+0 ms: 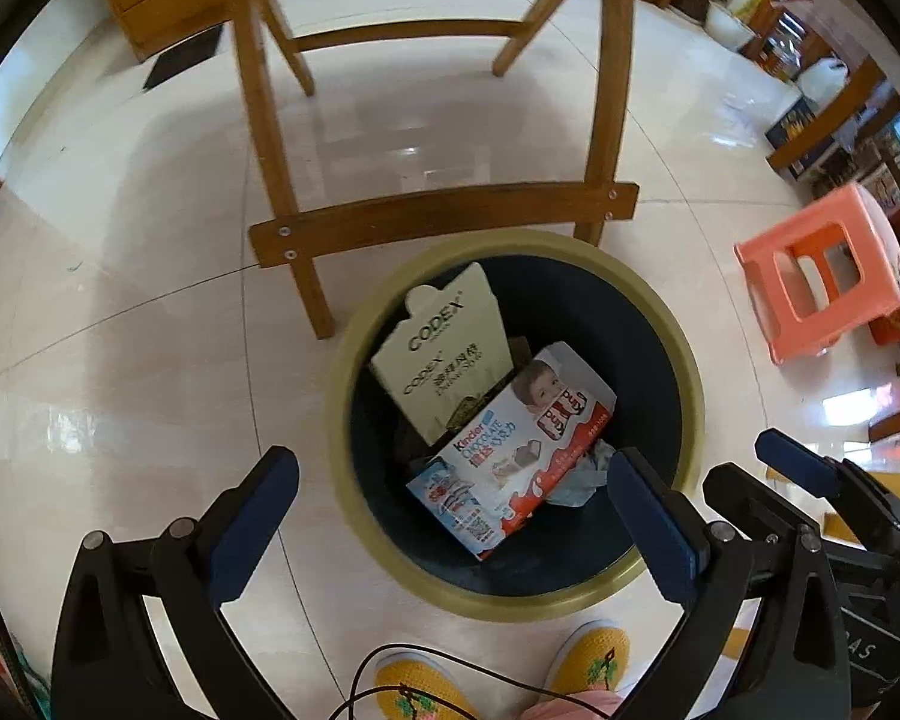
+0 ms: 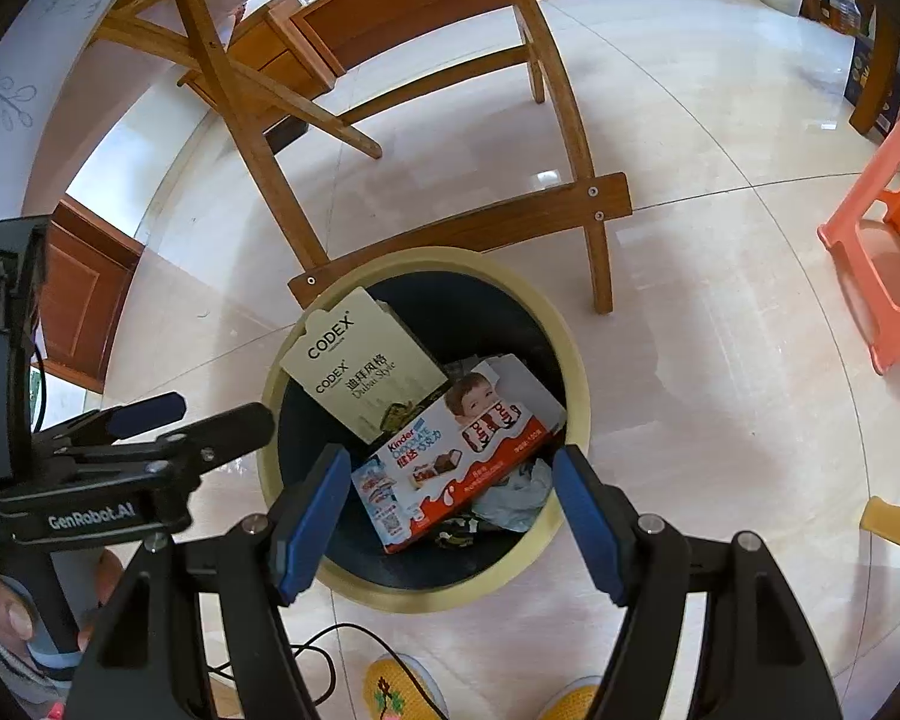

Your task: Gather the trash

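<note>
A round trash bin with a yellow-green rim (image 1: 687,360) (image 2: 576,360) and dark inside stands on the tiled floor. In it lie a white and red Kinder chocolate box (image 1: 510,450) (image 2: 456,450), a cream CODEX card box (image 1: 444,348) (image 2: 360,360) and crumpled pale paper (image 1: 588,471) (image 2: 519,495). My left gripper (image 1: 456,492) is open and empty above the bin's near side. My right gripper (image 2: 450,492) is open and empty above the bin too. Each gripper shows at the side of the other's view, the right one (image 1: 798,462) and the left one (image 2: 198,414).
A wooden chair's legs and crossbar (image 1: 444,222) (image 2: 468,234) stand just behind the bin. An orange plastic stool (image 1: 822,276) (image 2: 888,228) is at the right. Yellow slippers (image 1: 594,654) (image 2: 390,690) and a black cable (image 2: 324,654) are at the near edge.
</note>
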